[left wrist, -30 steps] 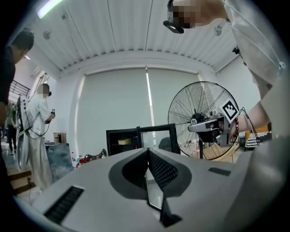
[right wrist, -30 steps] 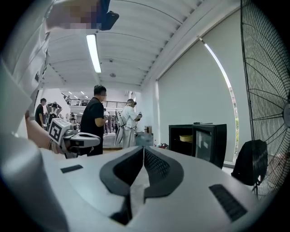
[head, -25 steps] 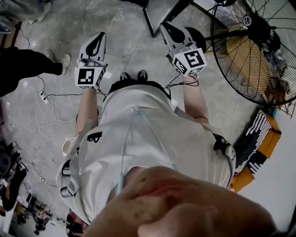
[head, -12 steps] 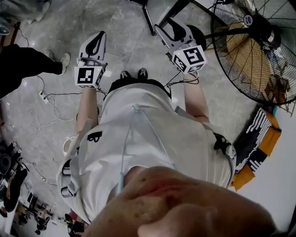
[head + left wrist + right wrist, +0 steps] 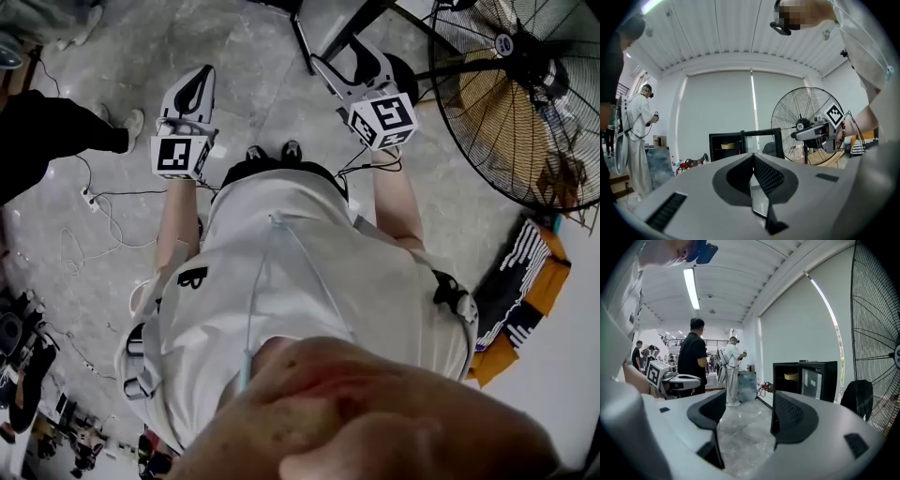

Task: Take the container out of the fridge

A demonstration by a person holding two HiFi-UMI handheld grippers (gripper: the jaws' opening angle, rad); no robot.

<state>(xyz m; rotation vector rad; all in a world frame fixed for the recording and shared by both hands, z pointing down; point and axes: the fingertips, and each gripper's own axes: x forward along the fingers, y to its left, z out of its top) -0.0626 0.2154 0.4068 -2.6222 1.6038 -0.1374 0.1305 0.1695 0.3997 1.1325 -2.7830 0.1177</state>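
A small black fridge [image 5: 740, 146] stands across the room with its glass door open. A pale yellow container [image 5: 727, 146] sits on its upper shelf. From the right gripper view the fridge [image 5: 820, 380] and the container [image 5: 791, 376] lie ahead to the right. My left gripper [image 5: 753, 159] is held level in the air, jaws shut and empty [image 5: 200, 80]. My right gripper [image 5: 747, 413] has just been opening and stands open, with only the floor showing between its jaws [image 5: 345, 58]. Both grippers are far from the fridge.
A large floor fan [image 5: 525, 94] stands close on my right. A person in black [image 5: 693, 357] and a person in white [image 5: 732, 366] stand to the left of the fridge. Cables [image 5: 94, 216] trail over the grey floor at my left.
The right gripper's jaws have spread from shut to wide open. The left gripper has stayed where it was.
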